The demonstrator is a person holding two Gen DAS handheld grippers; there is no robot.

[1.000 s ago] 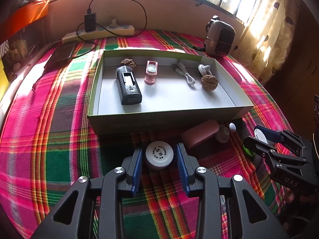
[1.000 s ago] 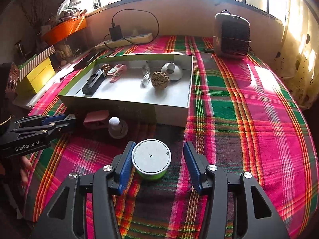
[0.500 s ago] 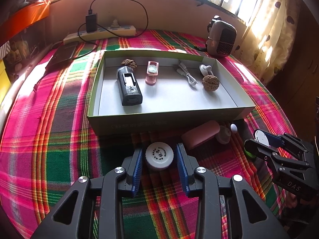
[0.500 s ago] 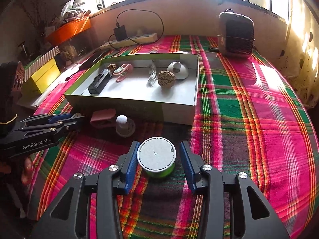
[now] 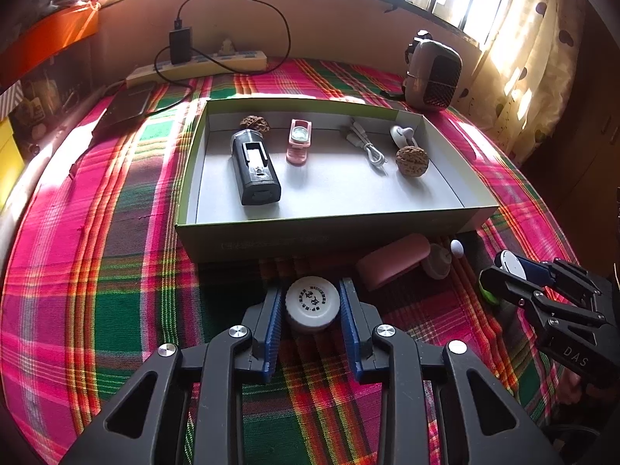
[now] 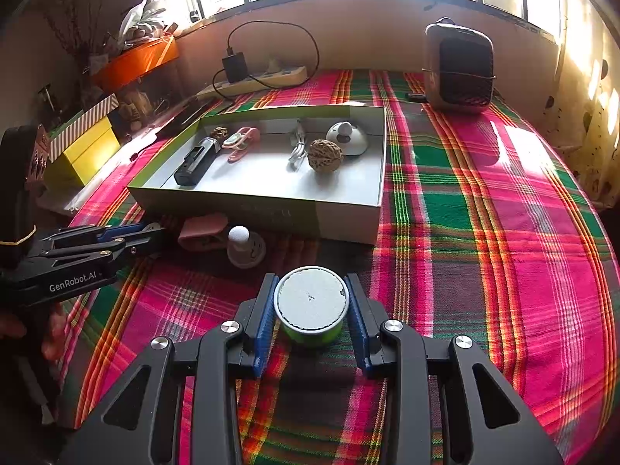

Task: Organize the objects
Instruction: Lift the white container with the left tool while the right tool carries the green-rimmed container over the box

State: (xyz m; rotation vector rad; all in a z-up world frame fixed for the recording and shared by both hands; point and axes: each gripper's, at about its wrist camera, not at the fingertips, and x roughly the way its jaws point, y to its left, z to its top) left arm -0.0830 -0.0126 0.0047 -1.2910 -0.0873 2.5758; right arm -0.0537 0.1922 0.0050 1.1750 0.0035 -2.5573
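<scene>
My left gripper (image 5: pixel 312 302) is shut on a white round jar (image 5: pixel 313 303) on the plaid cloth, just in front of the open tray box (image 5: pixel 325 228). My right gripper (image 6: pixel 311 306) is shut on a green tub with a white lid (image 6: pixel 311 308), in front of the box's right corner (image 6: pixel 348 224). The box holds a black device (image 5: pixel 254 168), a pink clip (image 5: pixel 298 141), a white cable (image 5: pixel 366 145), a walnut (image 5: pixel 412 160) and a white dome (image 6: pixel 347 137). A pink case (image 5: pixel 393 259) and a small white knob piece (image 5: pixel 440 261) lie between the grippers.
A small heater (image 6: pixel 459 73) stands at the back right. A power strip with charger (image 5: pixel 197 64) lies along the back wall. A dark flat pad (image 5: pixel 126 106) lies at the back left. Yellow boxes (image 6: pixel 83 143) sit left of the cloth.
Both grippers have closed: the left fingers onto the white jar, the right fingers onto the green tub. Both objects look slightly nearer the box.
</scene>
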